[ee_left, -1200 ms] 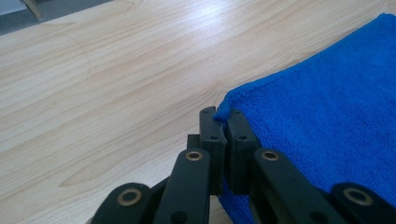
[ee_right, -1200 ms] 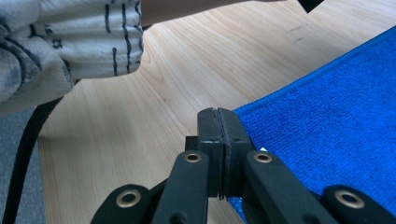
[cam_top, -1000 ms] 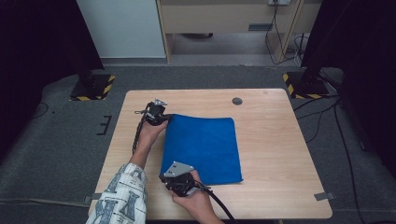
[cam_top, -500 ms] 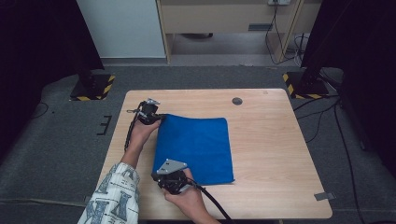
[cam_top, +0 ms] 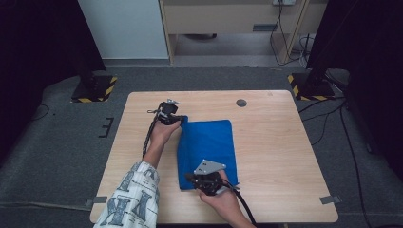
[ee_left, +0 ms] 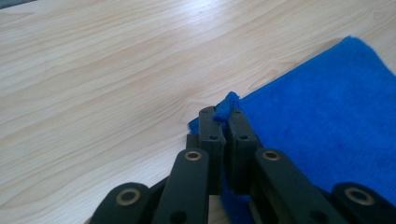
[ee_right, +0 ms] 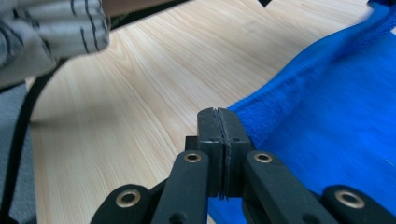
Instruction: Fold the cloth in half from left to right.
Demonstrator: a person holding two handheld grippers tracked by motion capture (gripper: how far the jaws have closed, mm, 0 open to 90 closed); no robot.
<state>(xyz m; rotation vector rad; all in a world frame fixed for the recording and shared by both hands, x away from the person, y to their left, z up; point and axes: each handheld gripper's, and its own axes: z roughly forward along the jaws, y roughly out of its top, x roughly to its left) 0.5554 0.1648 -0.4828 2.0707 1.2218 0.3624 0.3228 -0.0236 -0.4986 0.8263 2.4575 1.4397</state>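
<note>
A blue towel [cam_top: 209, 140] lies on the wooden table [cam_top: 280, 147], left of its middle. My left gripper [cam_top: 181, 118] is shut on the towel's far left corner. In the left gripper view a tuft of blue towel [ee_left: 327, 116] sticks up between the closed tips of that left gripper [ee_left: 223, 115]. My right gripper [cam_top: 189, 177] is shut on the near left corner. In the right gripper view the thick hem of the towel [ee_right: 336, 112] runs out from the pressed tips of the right gripper [ee_right: 218, 114]. The left edge looks slightly raised and bunched.
A small dark round disc [cam_top: 241, 102] sits in the tabletop near its far edge. A patterned sleeve [cam_top: 133, 194] crosses the near left corner and also fills the upper left of the right gripper view as a blurred sleeve [ee_right: 51, 32]. Bare wood [cam_top: 285, 190] lies right of the towel.
Both grippers first slid the towel left, then brought its left edge back to the right. The towel now looks narrower than a second ago. Both stayed shut on their corners.
</note>
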